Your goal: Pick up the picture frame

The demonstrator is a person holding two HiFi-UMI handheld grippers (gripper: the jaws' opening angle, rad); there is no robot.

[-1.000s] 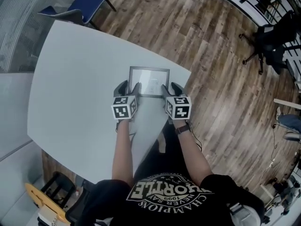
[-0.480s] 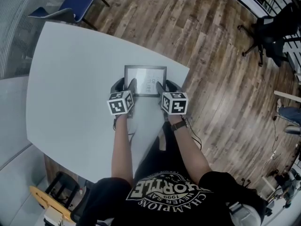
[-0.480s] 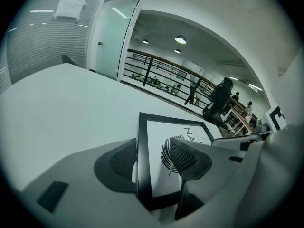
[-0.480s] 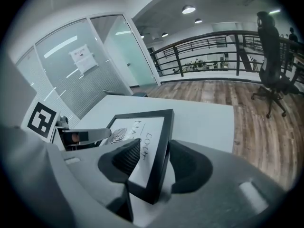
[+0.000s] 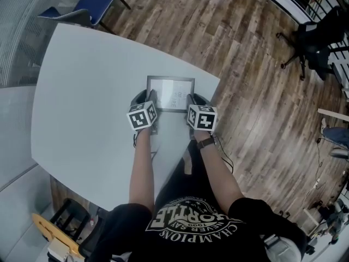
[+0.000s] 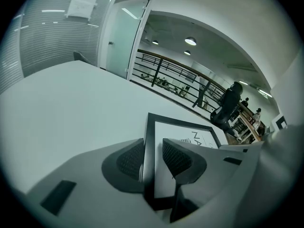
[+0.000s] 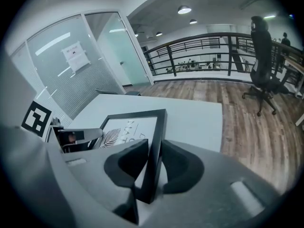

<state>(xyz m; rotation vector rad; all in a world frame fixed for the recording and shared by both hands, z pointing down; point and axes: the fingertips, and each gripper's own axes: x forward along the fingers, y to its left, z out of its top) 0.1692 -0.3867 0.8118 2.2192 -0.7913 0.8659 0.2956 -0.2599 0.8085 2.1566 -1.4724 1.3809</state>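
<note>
A black picture frame (image 5: 170, 86) with a white print lies flat on the white table (image 5: 82, 91), close to its right edge. My left gripper (image 5: 146, 98) straddles the frame's left rail (image 6: 148, 141). Its jaws are closing; the outer pad (image 6: 132, 158) is against the rail, and a strip of white print still shows before the inner pad (image 6: 176, 156). My right gripper (image 5: 195, 100) is at the frame's right rail (image 7: 156, 141). Its jaws are closing too, and both pads (image 7: 134, 161) sit against that rail.
The table's right edge (image 5: 210, 100) drops to wooden floor just past the frame. A blue chair (image 5: 92, 4) stands at the far corner of the table, and a black office chair (image 5: 316, 42) stands on the floor at the far right.
Both grippers have sunk onto the frame's side rails and their jaws have narrowed around them. The frame itself has not moved on the table.
</note>
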